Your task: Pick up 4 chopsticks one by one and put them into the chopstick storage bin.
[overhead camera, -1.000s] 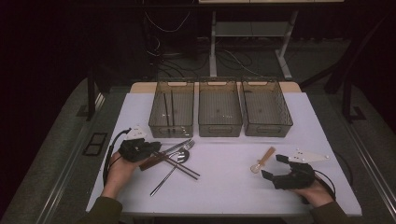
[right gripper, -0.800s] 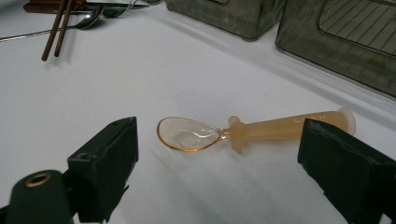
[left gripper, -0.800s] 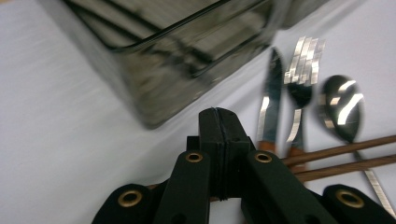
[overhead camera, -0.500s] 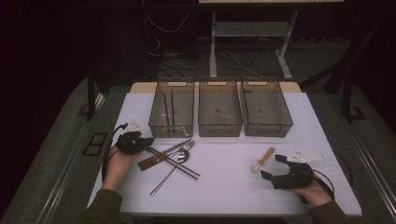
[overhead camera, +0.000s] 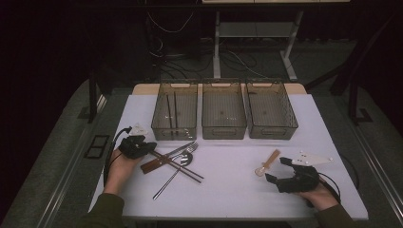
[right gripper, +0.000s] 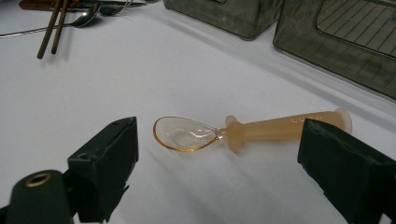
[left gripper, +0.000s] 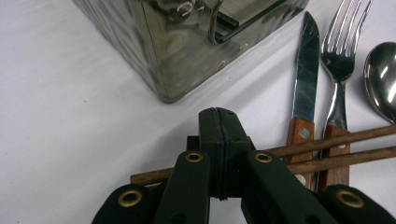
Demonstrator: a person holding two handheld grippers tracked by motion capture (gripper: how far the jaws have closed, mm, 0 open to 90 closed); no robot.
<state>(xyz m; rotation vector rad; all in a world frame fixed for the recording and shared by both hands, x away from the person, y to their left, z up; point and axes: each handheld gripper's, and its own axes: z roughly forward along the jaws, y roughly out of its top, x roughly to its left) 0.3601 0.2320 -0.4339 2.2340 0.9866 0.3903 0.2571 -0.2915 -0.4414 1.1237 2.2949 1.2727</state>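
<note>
A pile of cutlery lies left of centre on the white table: two brown chopsticks [overhead camera: 177, 165] [left gripper: 345, 140] lie across a wood-handled knife [left gripper: 306, 70], a fork [left gripper: 343, 51] and a metal spoon [left gripper: 383, 74]. My left gripper [overhead camera: 138, 145] [left gripper: 219, 116] is at the chopsticks' left end, its jaws pressed together; the sticks pass underneath them. An orange plastic spoon [overhead camera: 267, 163] [right gripper: 261, 130] lies flat at the right. My right gripper [overhead camera: 278, 169] [right gripper: 226, 154] rests just in front of it, open wide, with the spoon lying beyond the gap between its jaws.
Three smoky clear bins stand in a row at the back: the left bin [overhead camera: 157, 124] [left gripper: 187, 42] holds two dark chopsticks, the middle bin [overhead camera: 224, 129] and the right bin [overhead camera: 291, 124] look bare. The table's edges are near both hands.
My left gripper has shifted a little up and to the left at the chopsticks' end. The right gripper and the orange spoon have not moved.
</note>
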